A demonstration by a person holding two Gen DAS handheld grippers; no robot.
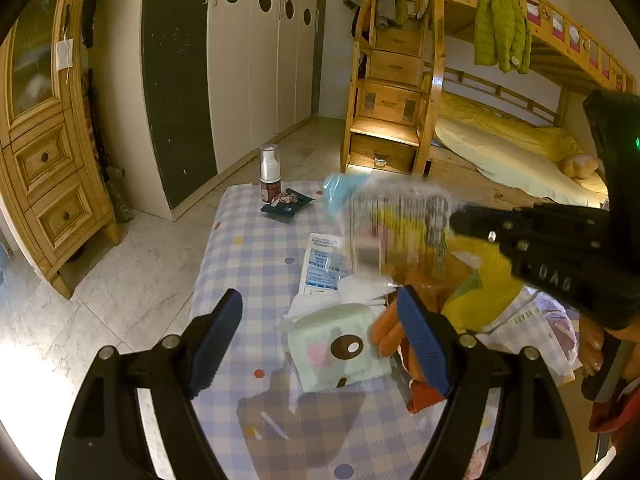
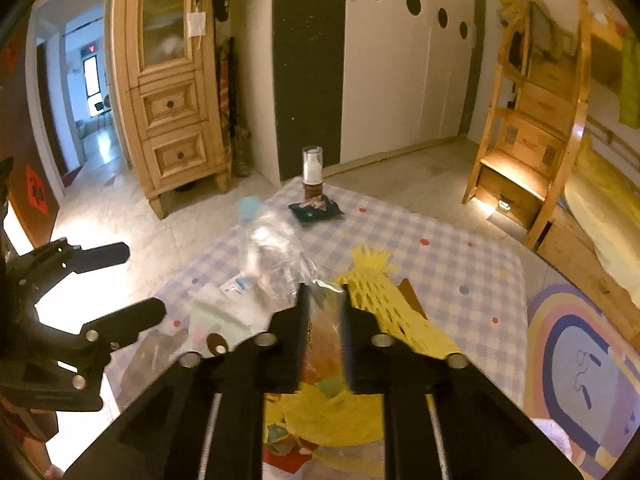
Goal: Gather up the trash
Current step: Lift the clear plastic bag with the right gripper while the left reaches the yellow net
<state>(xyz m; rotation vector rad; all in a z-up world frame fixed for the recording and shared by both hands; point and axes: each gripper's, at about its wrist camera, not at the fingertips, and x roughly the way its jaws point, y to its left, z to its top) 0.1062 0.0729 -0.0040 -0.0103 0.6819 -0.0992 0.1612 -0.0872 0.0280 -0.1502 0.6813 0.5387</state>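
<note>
Right gripper (image 2: pixel 325 300) jaws clamped on crumpled plastic bottle (image 1: pixel 384 232), lifted above tabletop (image 1: pixel 256 264), long axis pointing away. Left gripper (image 1: pixel 320 336) jaws apart, straddling tissue pack (image 1: pixel 340 344) below.

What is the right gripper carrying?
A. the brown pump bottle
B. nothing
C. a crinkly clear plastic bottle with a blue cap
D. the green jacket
C: the right gripper has its fingers shut on the crinkly clear plastic bottle, lifted above the checked table, while the brown pump bottle stands far off.
</note>
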